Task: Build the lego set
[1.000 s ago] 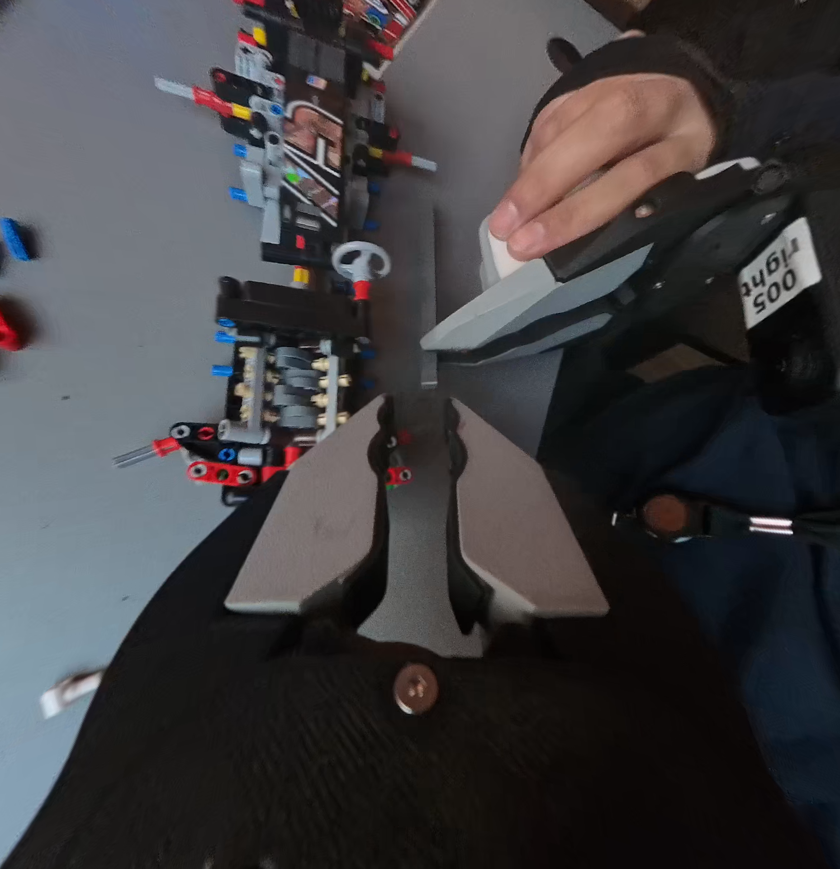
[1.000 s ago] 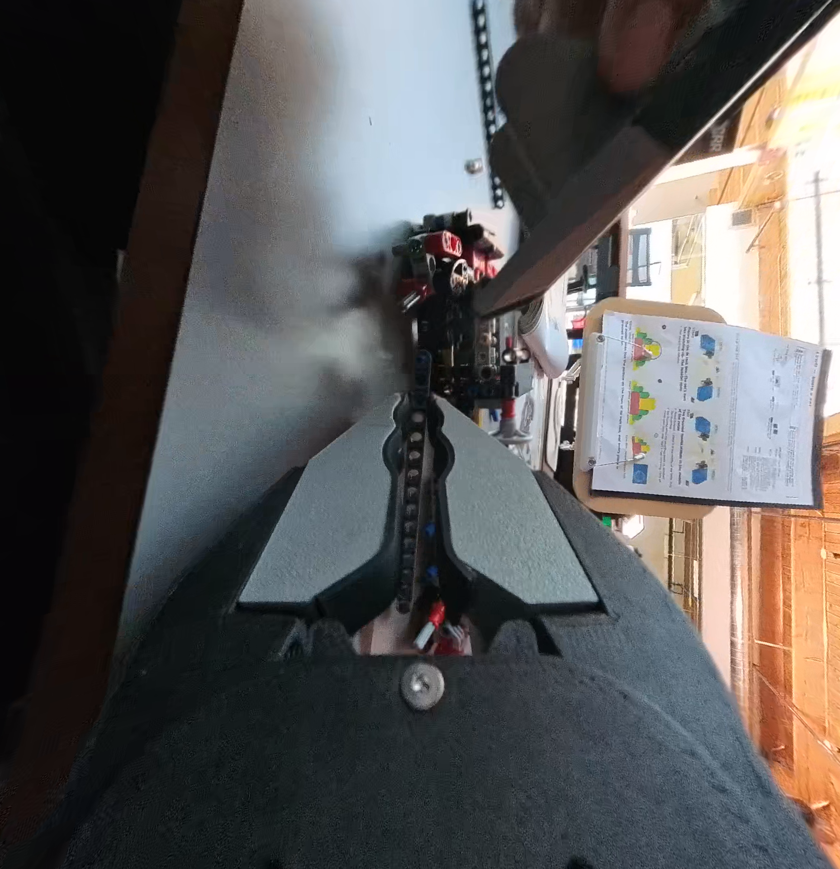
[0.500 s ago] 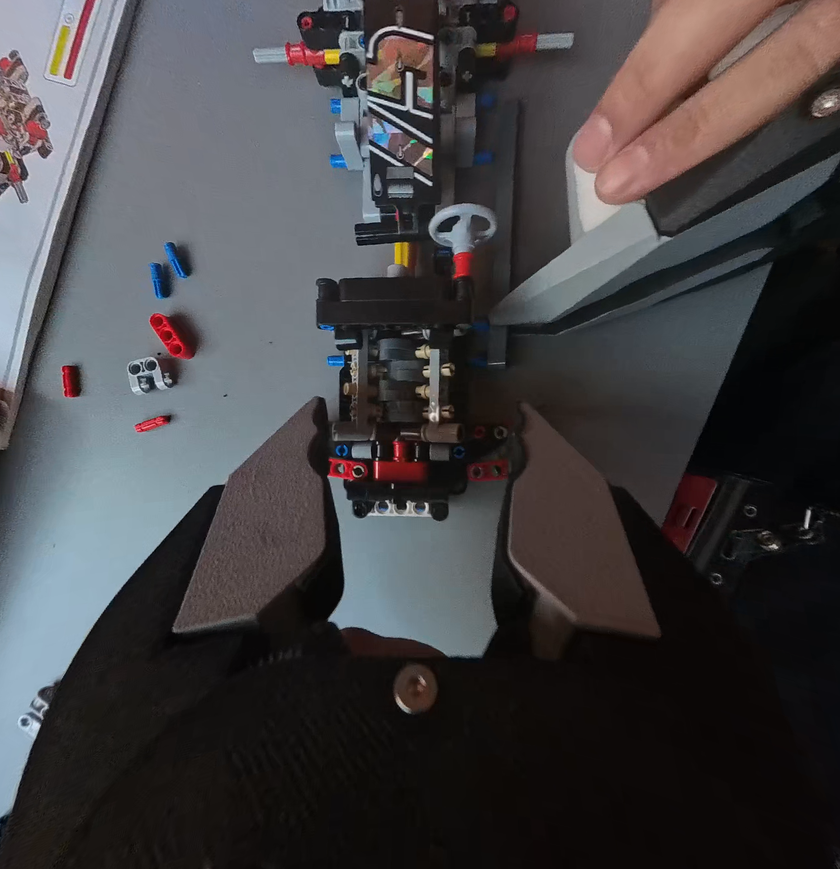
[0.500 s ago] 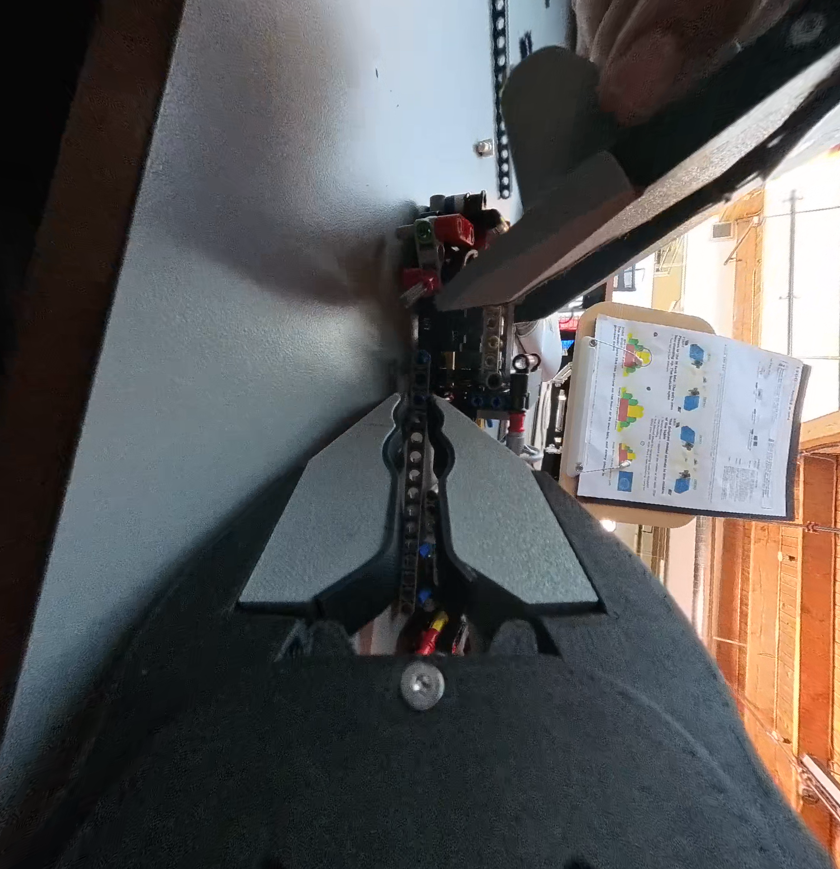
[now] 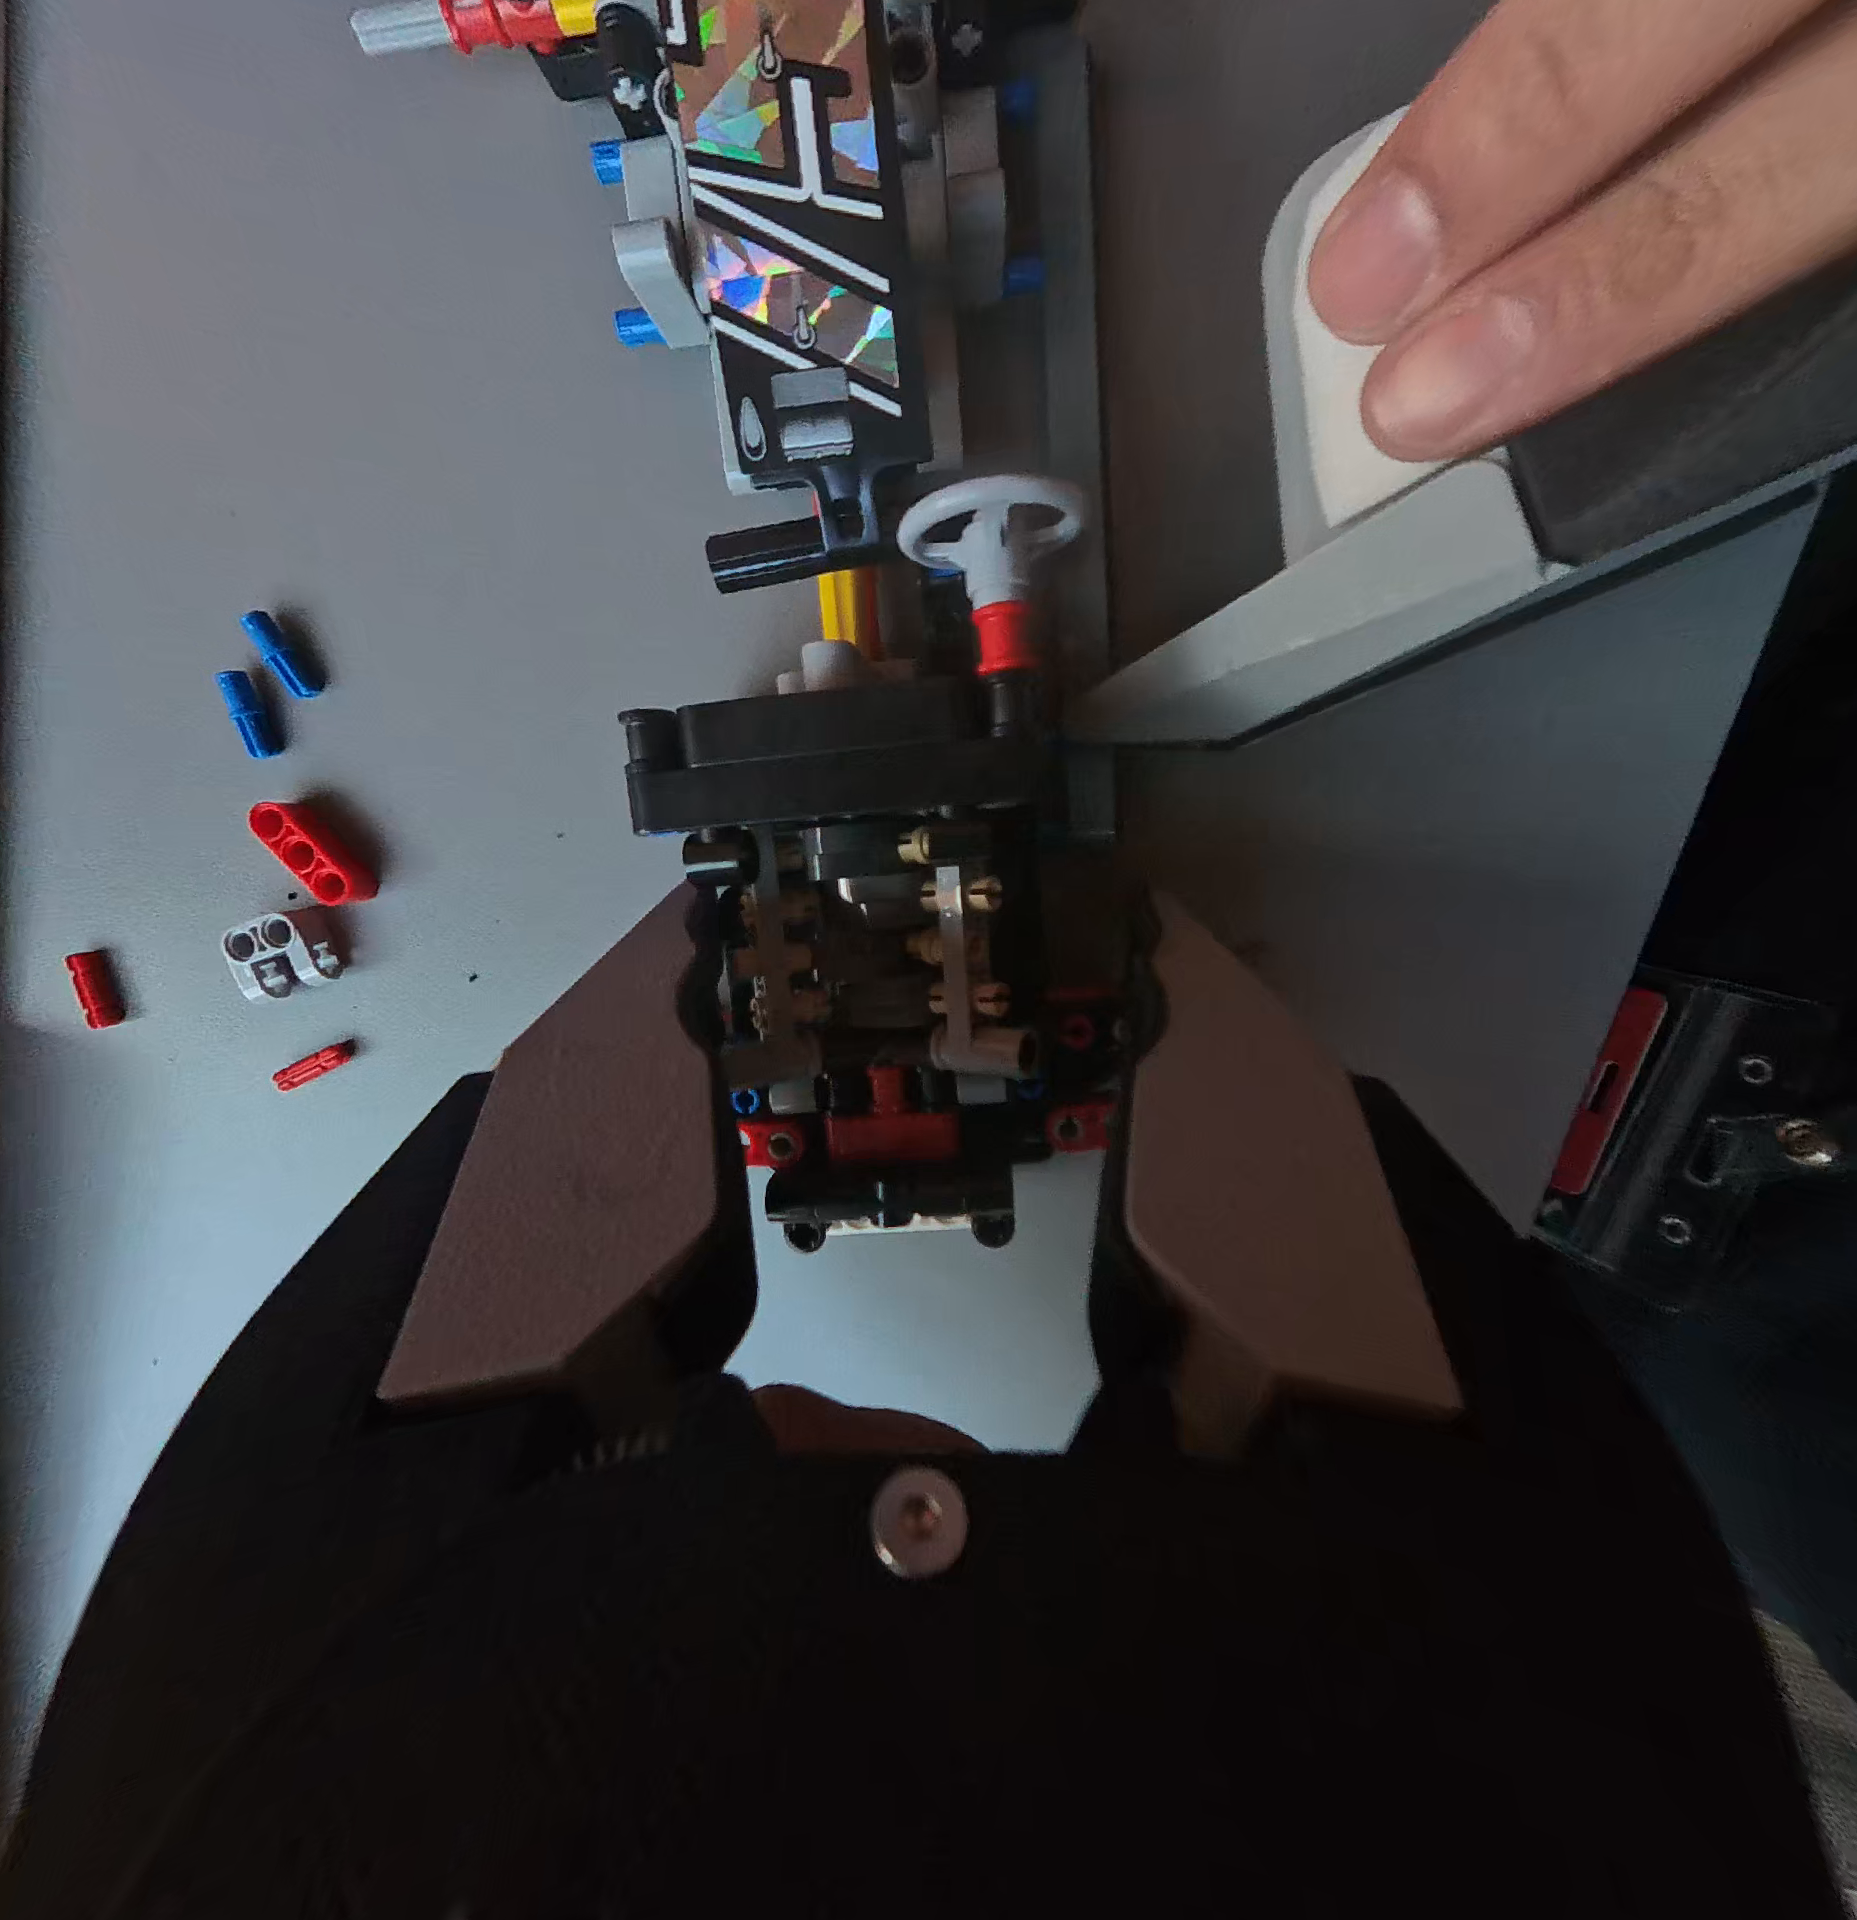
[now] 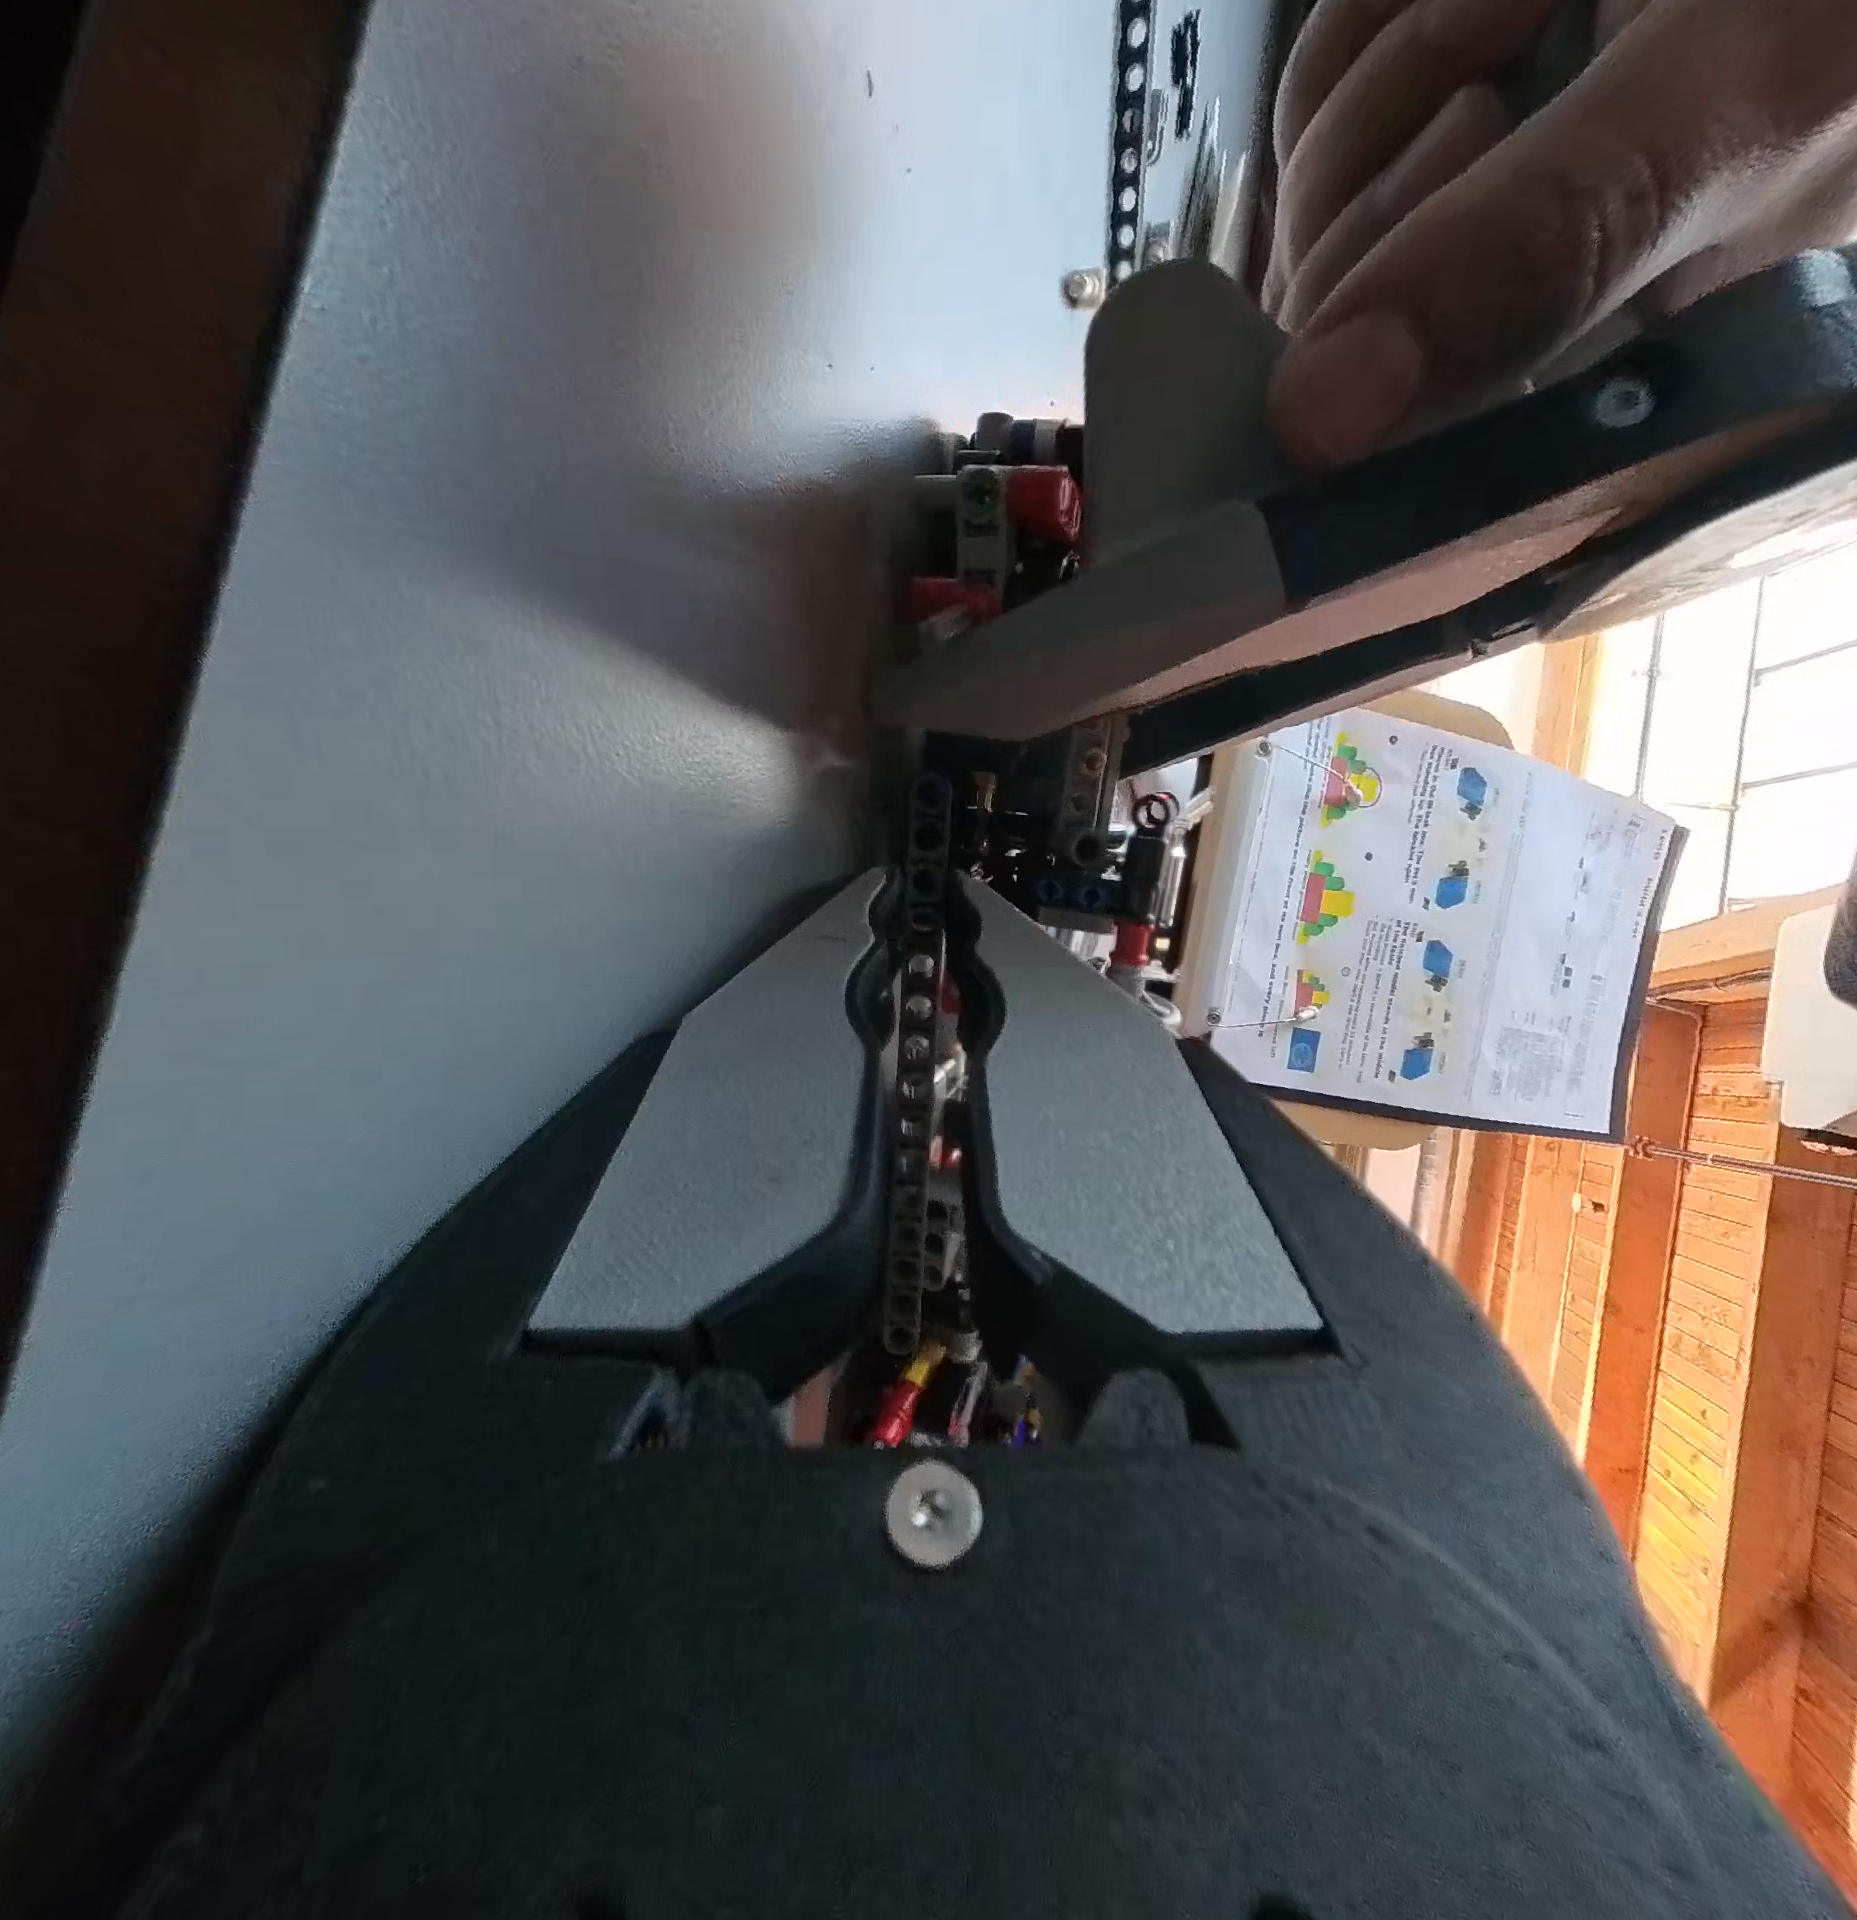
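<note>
Brick-built car chassis [image 5: 872, 935] between wide-spread left tongs [image 5: 919, 997]

It looked like a workshop or hobby room: a grey table [image 5: 280, 364] carried a part-built toy brick vehicle [image 5: 862, 883], with loose building pieces [image 5: 311, 852] left of the vehicle, and a clipboard of pictured assembly instructions [image 6: 1423, 935] and wood-panelled walls [image 6: 1734, 1299] beyond it.

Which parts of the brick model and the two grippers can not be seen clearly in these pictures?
- Left wrist view: the model front is cut off by the top edge.
- Left wrist view: the right gripper fingertips are hidden behind the model's black block; what it holds cannot be told here.
- Right wrist view: most of the model is hidden by the left gripper.
- Right wrist view: the perforated beam lower end is hidden by the gripper body.
</note>
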`<move>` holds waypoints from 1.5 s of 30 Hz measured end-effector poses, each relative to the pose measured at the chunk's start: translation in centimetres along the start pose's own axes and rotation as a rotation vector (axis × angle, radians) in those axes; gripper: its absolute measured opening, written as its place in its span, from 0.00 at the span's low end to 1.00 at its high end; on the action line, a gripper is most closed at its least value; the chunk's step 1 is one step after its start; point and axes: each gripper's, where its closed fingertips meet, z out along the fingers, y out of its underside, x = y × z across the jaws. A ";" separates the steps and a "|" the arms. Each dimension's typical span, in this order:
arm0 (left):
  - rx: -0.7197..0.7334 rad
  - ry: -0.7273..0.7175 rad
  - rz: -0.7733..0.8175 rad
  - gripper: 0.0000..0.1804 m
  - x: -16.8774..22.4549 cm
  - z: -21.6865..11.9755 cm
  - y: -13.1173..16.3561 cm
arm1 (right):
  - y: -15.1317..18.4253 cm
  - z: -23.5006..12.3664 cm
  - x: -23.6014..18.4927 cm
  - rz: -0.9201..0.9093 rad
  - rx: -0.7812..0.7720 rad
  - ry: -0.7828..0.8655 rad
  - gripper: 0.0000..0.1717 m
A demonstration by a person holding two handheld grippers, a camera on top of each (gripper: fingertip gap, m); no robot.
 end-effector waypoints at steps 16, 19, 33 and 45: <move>0.017 0.008 -0.037 0.45 -0.2 0.3 -0.4 | 0.2 0.1 0.3 0.051 -0.039 0.030 0.02; 0.025 0.005 -0.055 0.44 -0.5 0.5 -0.6 | 0.2 0.2 0.3 0.066 -0.044 0.026 0.03; 0.041 -0.018 -0.091 0.42 -0.8 0.5 -0.9 | 0.7 -1.7 -0.1 0.263 0.064 -0.008 0.07; 0.047 -0.021 -0.097 0.42 -0.7 0.5 -0.9 | 8.5 -7.0 -0.8 0.560 -0.032 -0.260 0.11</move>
